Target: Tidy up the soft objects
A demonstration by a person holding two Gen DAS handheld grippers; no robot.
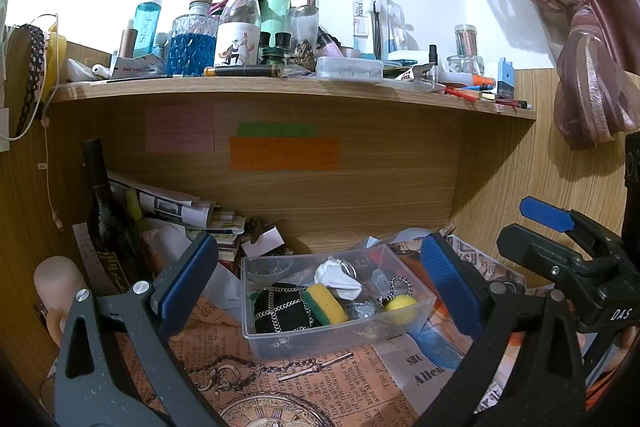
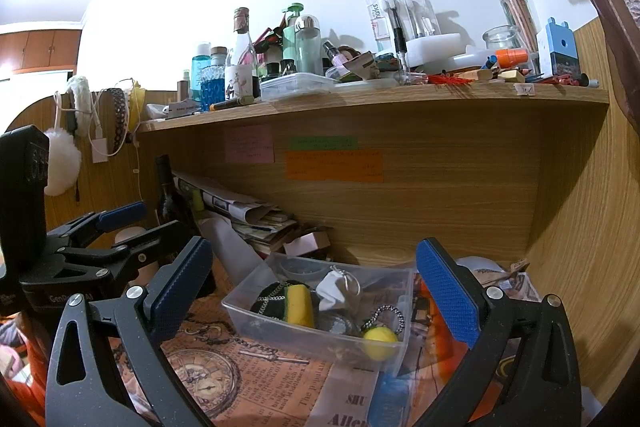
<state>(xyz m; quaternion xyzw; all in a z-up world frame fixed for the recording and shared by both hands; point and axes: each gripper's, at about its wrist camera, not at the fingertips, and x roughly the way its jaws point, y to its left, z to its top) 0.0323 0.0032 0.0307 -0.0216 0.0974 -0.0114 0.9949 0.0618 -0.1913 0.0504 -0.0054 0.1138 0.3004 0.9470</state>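
2 items half hidden in the clear bin (image 1: 416,307) — sponge (image 1: 326,303), black pouch (image 1: 280,309).

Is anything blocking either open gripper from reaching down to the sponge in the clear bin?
Nothing visible blocks it. The clear bin has no lid, and the sponge lies on top, against the black pouch. The left gripper and right gripper are both open, in front of the bin.

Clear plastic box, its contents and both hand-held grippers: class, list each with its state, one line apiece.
Clear plastic box: lidless, on the desk.
Yellow-green sponge: in the box, leaning on the black pouch.
Black pouch: in the box, chain draped over it.
Yellow ball: in the box, on a chain.
White cloth: crumpled, in the box.
Left hand-held gripper: open, empty.
Right hand-held gripper: open, empty.
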